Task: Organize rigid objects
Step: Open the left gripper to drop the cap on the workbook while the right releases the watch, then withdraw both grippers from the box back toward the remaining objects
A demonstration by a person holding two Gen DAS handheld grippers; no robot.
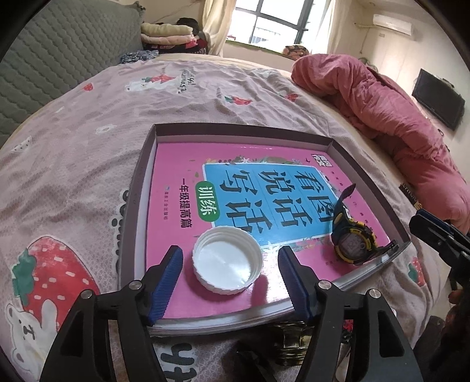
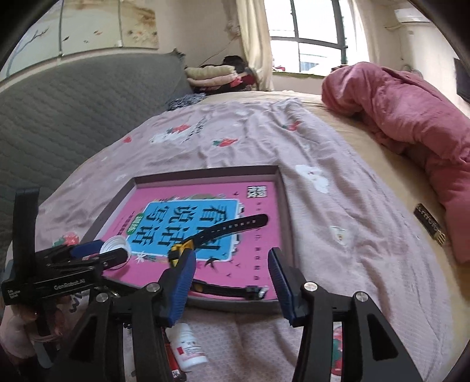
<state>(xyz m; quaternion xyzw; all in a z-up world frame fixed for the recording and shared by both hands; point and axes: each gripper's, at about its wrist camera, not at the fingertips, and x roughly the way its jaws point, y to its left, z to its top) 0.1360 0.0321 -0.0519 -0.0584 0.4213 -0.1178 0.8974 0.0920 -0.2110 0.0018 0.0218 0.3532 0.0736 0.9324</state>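
Bed (image 1: 73,152) with strawberry-print sheet, window (image 1: 273,20) beyond | shallow tray (image 1: 138,188) holding pink book (image 1: 176,235) | white cap (image 1: 226,261) between released left gripper (image 1: 230,286) jaws | watch (image 1: 354,239) right of them, partly behind right gripper (image 2: 232,282), jaws released.

Bed (image 1: 73,152) under shallow tray (image 1: 138,188)

The pink workbook (image 1: 223,205) in the tray carries large characters "看图说话写话" on its blue panel, a green badge "训练" beside that, and "一年级提高篇" along its edge. The left hand-held gripper (image 2: 88,252) body reads "GenRobot.AI".
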